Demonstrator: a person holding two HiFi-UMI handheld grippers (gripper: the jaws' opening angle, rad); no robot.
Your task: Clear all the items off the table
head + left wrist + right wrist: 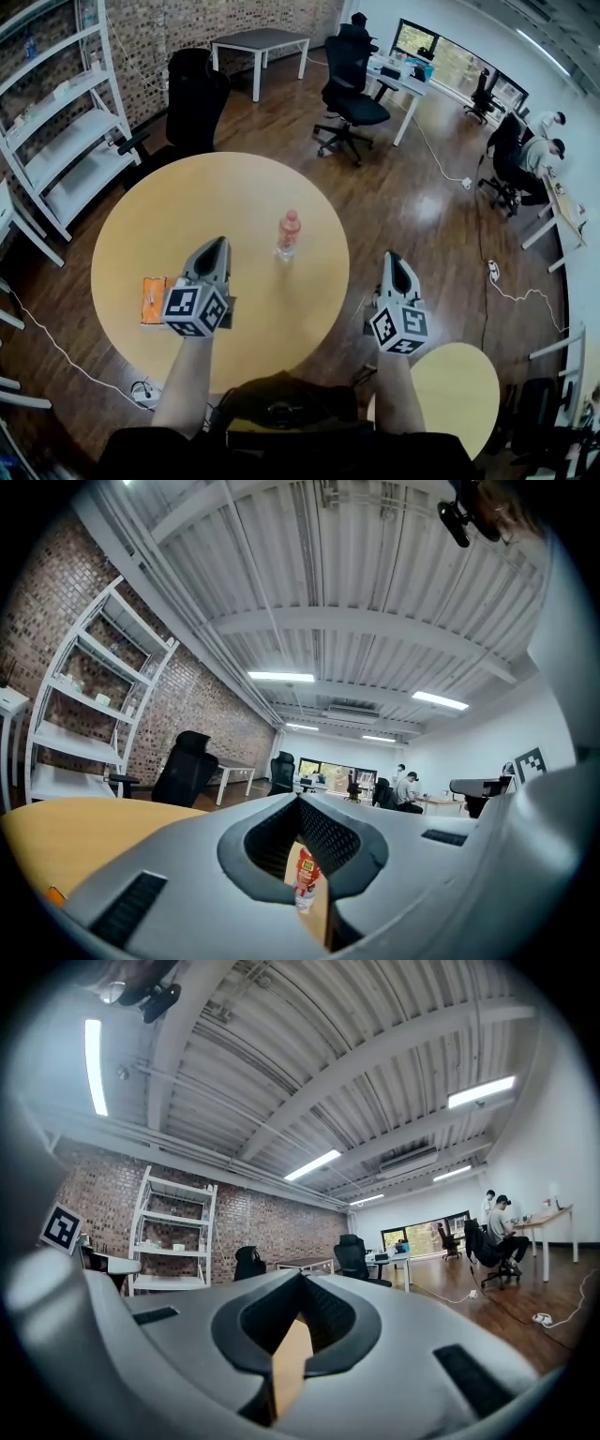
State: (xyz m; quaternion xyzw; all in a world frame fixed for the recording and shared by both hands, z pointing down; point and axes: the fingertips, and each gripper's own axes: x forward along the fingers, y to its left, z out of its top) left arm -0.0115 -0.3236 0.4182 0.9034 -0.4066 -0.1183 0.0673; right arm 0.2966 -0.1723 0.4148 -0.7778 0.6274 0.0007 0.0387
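Two items are seen on the round wooden counter (187, 206): one clear plastic bottle with a red label (289, 234) near its middle and one flat orange packet (153, 300) at its left edge. The left tool (217, 246) and the right tool (396, 258) are each held with jaws together, with nothing gripped.

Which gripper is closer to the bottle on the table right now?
Left. The left gripper is over the table, just left of the bottle; the right gripper is farther off, past the table's right edge.
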